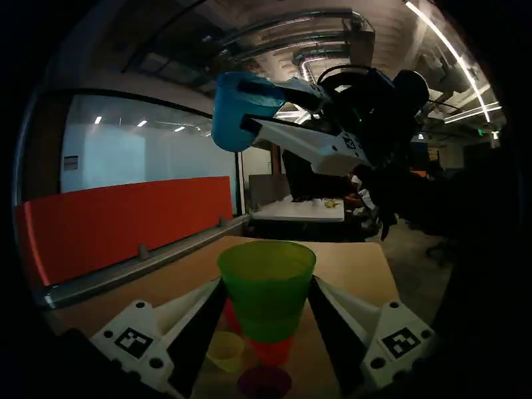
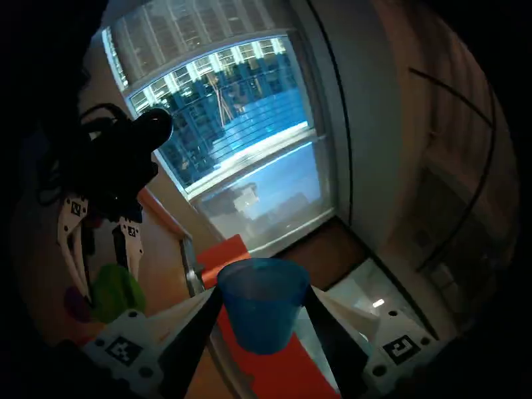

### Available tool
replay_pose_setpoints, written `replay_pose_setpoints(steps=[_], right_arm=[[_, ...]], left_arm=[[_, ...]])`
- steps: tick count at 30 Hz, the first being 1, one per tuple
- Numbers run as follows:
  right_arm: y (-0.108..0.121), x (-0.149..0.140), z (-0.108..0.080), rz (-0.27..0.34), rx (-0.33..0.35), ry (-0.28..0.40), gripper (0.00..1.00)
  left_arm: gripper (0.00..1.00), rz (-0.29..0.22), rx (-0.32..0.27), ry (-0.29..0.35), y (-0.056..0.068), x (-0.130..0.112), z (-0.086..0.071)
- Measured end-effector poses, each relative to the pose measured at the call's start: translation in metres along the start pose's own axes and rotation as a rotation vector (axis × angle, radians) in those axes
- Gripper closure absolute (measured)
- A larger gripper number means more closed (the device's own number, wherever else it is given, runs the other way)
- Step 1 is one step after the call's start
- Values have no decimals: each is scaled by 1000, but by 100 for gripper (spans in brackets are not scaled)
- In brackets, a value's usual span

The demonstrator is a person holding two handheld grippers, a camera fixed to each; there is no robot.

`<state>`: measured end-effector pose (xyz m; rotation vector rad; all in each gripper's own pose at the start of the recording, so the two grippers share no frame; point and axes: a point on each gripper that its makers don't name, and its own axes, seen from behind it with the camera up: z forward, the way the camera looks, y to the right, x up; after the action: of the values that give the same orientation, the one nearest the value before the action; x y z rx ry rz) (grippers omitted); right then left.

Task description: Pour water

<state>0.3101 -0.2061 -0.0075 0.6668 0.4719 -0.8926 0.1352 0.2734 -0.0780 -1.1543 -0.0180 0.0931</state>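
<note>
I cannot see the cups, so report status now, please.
Left tool shut on green cup. Right tool shut on blue cup, held higher. Yellow cup, red cup, purple cup on table beneath.

two grippers, left gripper [image 1: 267,284] plus right gripper [image 2: 263,296], five cups I can count, one green cup [image 1: 267,282], one blue cup [image 1: 233,116], one red cup [image 1: 272,350], one small yellow cup [image 1: 225,350], one purple cup [image 1: 264,382], one wooden table [image 1: 352,266]

Wooden table [image 1: 346,266] bears yellow cup [image 1: 226,350], red cup [image 1: 274,351] — and purple cup [image 1: 264,383].
</note>
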Motion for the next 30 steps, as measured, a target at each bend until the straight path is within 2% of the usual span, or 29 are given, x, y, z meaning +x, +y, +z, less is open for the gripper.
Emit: replay_pose_setpoints(steps=[9, 15, 24, 27, 30], right_arm=[[-11, -7, -9, 310, 21, -19, 11], [-25, -5, -17, 473, 61, -15, 11], [-34, -21, -27, 626, 76, -61, 11], [-35, -26, -31, 656, 74, -67, 11], [-35, -34, -36, 659, 61, -85, 11]], left_arm=[[18, 5, 24, -4, -7, 1, -5], [18, 2, 39, -5, -12, 1, -7], [18, 0, 67, -7, -20, 5, -12], [18, -3, 82, -13, -24, 4, -14], [18, -3, 95, -18, -29, 2, -16]])
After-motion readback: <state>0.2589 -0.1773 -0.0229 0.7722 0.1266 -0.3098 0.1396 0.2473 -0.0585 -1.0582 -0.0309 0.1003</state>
